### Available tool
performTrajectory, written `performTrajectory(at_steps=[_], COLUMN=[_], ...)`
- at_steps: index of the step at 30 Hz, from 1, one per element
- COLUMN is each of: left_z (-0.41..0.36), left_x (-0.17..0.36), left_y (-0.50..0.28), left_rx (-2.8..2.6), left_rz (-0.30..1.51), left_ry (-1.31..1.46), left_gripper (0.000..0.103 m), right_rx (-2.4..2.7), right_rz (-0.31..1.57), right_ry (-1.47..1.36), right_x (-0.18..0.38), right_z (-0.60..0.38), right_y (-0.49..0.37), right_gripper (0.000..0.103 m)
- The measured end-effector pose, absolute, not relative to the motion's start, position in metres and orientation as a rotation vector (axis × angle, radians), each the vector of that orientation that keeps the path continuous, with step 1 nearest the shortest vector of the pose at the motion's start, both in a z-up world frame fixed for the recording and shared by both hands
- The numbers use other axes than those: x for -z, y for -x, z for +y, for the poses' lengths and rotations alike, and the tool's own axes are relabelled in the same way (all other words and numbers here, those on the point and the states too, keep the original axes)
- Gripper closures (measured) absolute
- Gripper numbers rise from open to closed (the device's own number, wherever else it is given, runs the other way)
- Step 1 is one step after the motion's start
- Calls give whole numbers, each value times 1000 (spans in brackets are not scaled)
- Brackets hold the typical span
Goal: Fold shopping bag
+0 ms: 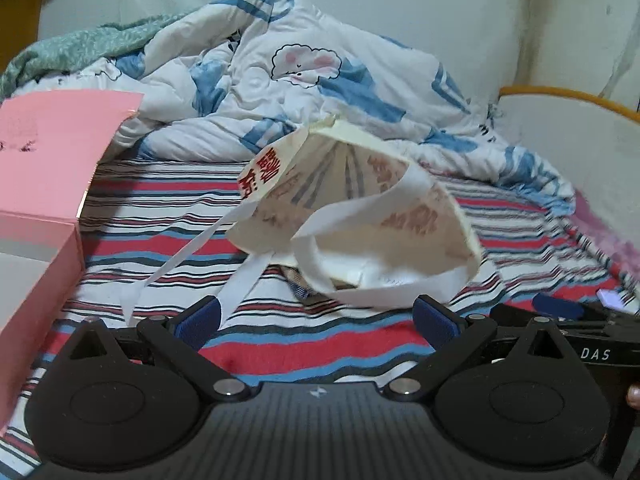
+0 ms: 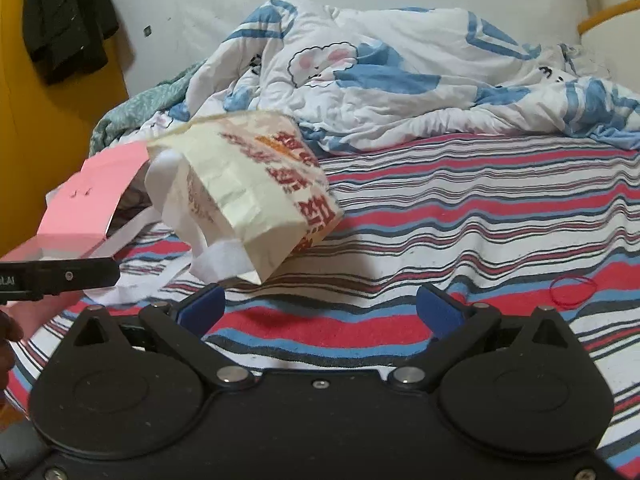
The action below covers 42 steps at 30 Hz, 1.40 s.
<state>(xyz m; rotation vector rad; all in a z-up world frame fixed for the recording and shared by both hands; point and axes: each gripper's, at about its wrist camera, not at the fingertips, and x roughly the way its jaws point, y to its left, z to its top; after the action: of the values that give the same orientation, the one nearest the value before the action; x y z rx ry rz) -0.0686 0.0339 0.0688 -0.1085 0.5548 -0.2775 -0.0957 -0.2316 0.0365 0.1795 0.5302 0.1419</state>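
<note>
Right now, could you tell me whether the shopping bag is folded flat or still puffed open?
Still open: the shopping bag lies tipped on the striped bedsheet, its mouth gaping, handles trailing loose.

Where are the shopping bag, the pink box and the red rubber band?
shopping bag (image 2: 248, 196): right wrist view, its cream side panel.
pink box (image 1: 44, 184): left wrist view, its raised lid.
red rubber band (image 2: 573, 290): right wrist view, the loop's rim.
</note>
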Motion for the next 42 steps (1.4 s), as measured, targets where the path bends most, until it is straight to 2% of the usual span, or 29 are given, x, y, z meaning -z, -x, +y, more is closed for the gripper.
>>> performTrajectory(at_steps=[13, 21, 23, 24, 25, 32, 33, 34, 35, 37, 42], left_z=[0, 13, 13, 11, 8, -25, -26, -28, -29, -33, -57], left_x=[-105, -113, -118, -120, -122, -106, -103, -99, -94, -88, -91], left_y=[65, 59, 54, 52, 48, -10, -18, -25, -33, -34, 4], left_rx=[343, 321, 344, 352, 362, 390, 386, 383, 384, 396, 424], left_rz=[496, 448, 433, 423, 419, 505, 502, 499, 502, 485, 339], left_ry=[6, 150, 170, 173, 180, 223, 234, 245, 256, 216, -59], left_gripper=[0, 0, 4, 10, 12, 13, 34, 73, 82, 93, 97], right_rx=[-175, -178, -168, -165, -165, -156, -148, -139, -131, -114, -72], right_rz=[535, 486, 474, 467, 459, 415, 408, 401, 394, 380, 344], right_ry=[-210, -223, -207, -196, -183, -127, -130, -134, -138, -145, -164], right_x=[-63, -67, -66, -66, -65, -66, -68, -70, -72, -76, -85], right_z=[-238, -248, -248, -247, -245, -244, -248, -251, -254, -260, -276], right_y=[105, 112, 111, 111, 112, 115, 117, 119, 121, 124, 133], right_gripper=[0, 0, 0, 0, 0, 0, 0, 0, 0, 0, 0])
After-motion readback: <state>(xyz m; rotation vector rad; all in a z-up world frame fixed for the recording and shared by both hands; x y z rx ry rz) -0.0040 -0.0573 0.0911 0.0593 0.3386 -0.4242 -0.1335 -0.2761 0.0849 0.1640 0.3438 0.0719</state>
